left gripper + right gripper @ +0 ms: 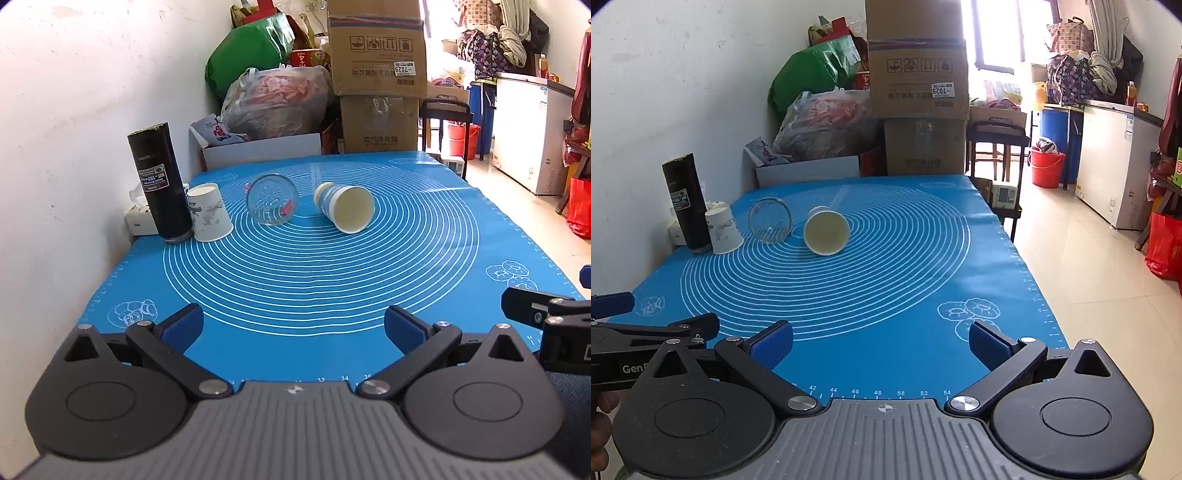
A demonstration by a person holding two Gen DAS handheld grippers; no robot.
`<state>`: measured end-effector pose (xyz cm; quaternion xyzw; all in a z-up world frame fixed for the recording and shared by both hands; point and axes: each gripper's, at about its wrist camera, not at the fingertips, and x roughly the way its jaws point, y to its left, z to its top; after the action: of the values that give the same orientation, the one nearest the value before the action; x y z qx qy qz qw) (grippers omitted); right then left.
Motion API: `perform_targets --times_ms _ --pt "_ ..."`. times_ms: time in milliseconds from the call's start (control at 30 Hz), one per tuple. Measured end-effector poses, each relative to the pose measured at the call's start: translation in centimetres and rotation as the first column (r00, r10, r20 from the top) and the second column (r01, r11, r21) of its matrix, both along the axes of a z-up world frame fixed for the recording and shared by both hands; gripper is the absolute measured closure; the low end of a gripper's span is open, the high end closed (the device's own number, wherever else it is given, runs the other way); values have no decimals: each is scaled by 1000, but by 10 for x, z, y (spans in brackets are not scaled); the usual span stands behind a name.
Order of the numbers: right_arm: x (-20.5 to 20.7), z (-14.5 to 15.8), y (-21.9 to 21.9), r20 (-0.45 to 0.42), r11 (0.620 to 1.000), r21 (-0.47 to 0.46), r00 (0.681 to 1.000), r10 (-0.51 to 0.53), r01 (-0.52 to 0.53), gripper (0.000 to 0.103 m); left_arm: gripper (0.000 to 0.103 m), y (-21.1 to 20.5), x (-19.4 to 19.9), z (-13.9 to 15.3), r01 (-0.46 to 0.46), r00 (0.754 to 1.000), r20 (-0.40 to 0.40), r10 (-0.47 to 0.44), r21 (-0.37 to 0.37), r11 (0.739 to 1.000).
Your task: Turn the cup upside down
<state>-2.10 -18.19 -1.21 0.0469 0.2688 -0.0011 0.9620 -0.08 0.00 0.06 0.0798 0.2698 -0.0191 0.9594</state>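
Blue-matted bench point(295, 280) ahead: both my tongs, left tongs point(293, 326) and right tongs point(881, 338), gape empty, nothing grasped yet; next I reach forward to the tipped paper cup point(345, 206).

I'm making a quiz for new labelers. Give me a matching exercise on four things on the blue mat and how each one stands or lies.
Things:
1. glass cup
2. white paper cup
3. blue-banded paper cup
4. black cylinder

States:
A. standing tall, upright, nearest the wall
B. upside down, wide rim on the mat
C. on its side, transparent
D. on its side, cream inside facing the cameras

Pairs: 1-C, 2-B, 3-D, 4-A
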Motion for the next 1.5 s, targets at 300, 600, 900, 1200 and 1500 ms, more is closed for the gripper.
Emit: perform_targets --times_ms 300,600,900,1200,1500 --pt "0 -1 -1 -8 1000 16 1000 -6 6 0 0 0 -2 1 17 1000 -14 -17 0 1000" --pt "0 -1 -1 -4 1000 0 1000 -15 15 0 0 -6 0 -3 29 999 -19 -29 -1 1000" --pt "0 0 -1 -1 1000 0 1000 -19 19 0 0 -6 -1 -5 34 999 -21 -34 1 999" --pt "1 1 0 0 1000 0 1000 -21 21 0 0 -7 -2 -6 33 999 -14 -33 4 999" --pt "1 0 0 -1 1000 1 1000 -24 24 0 0 -5 -2 -5 39 999 -17 -39 1 999"
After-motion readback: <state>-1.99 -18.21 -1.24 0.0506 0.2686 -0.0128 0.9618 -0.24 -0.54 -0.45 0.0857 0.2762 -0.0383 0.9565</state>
